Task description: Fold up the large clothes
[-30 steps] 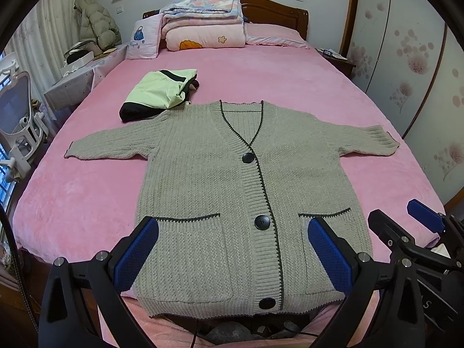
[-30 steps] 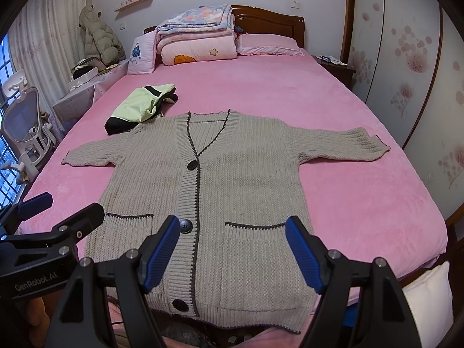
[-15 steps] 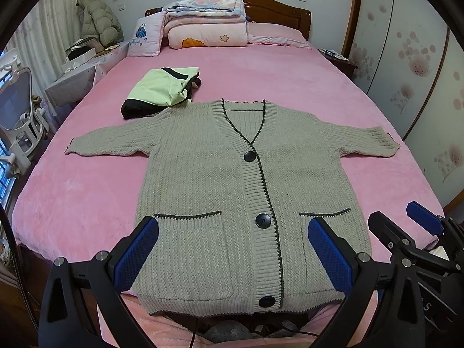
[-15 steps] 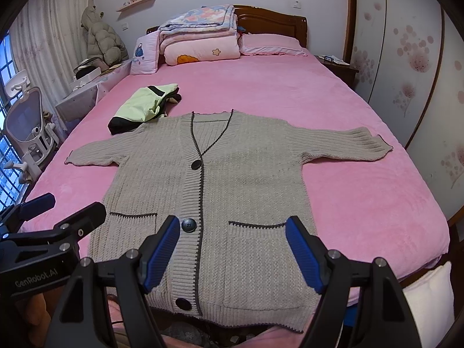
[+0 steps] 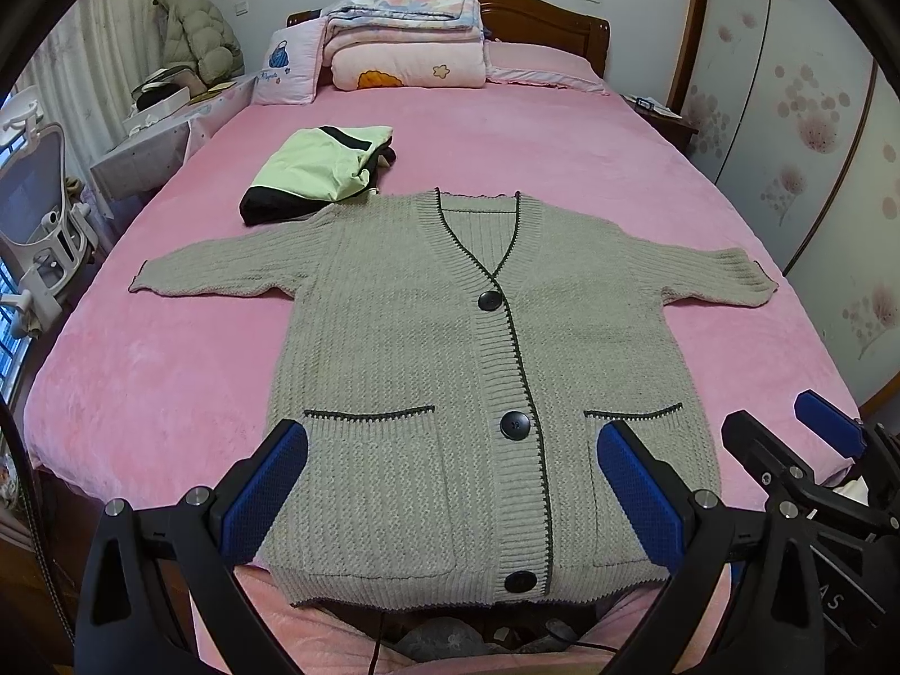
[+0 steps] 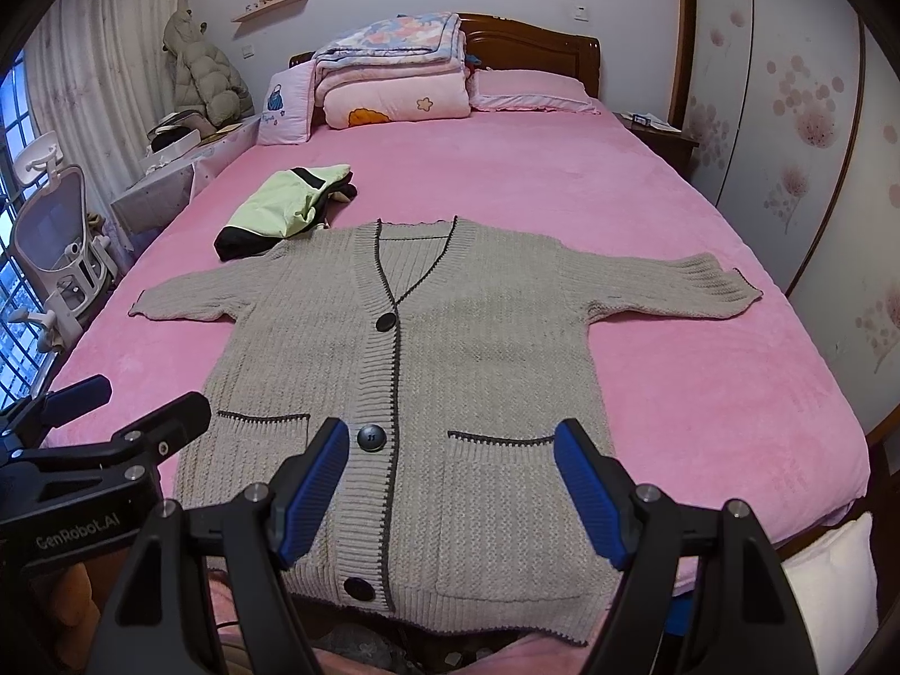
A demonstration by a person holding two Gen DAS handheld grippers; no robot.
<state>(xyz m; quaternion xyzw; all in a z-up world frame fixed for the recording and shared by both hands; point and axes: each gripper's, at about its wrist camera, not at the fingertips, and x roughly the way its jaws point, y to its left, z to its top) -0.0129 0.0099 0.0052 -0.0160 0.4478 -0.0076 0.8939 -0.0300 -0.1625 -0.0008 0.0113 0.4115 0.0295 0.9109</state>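
A grey knit cardigan (image 5: 427, 349) with black buttons and two front pockets lies flat, face up, on the pink bed (image 5: 169, 360), both sleeves spread out. It also shows in the right wrist view (image 6: 450, 337). My left gripper (image 5: 450, 484) is open and empty, held above the cardigan's hem. My right gripper (image 6: 447, 484) is open and empty, also above the hem, over the right pocket. The right gripper shows at the right edge of the left wrist view (image 5: 787, 444). The left gripper shows at the left edge of the right wrist view (image 6: 112, 410).
A folded light green and black garment (image 5: 318, 171) lies beyond the cardigan's left shoulder. Folded quilts and pillows (image 5: 405, 39) are stacked at the headboard. An office chair (image 5: 39, 225) and a cluttered side table (image 5: 163, 129) stand left of the bed. A wardrobe (image 5: 815, 140) stands right.
Both grippers have risen and tilted slightly, so the cardigan sits a little lower in both views. Both stay open. The cardigan has not moved.
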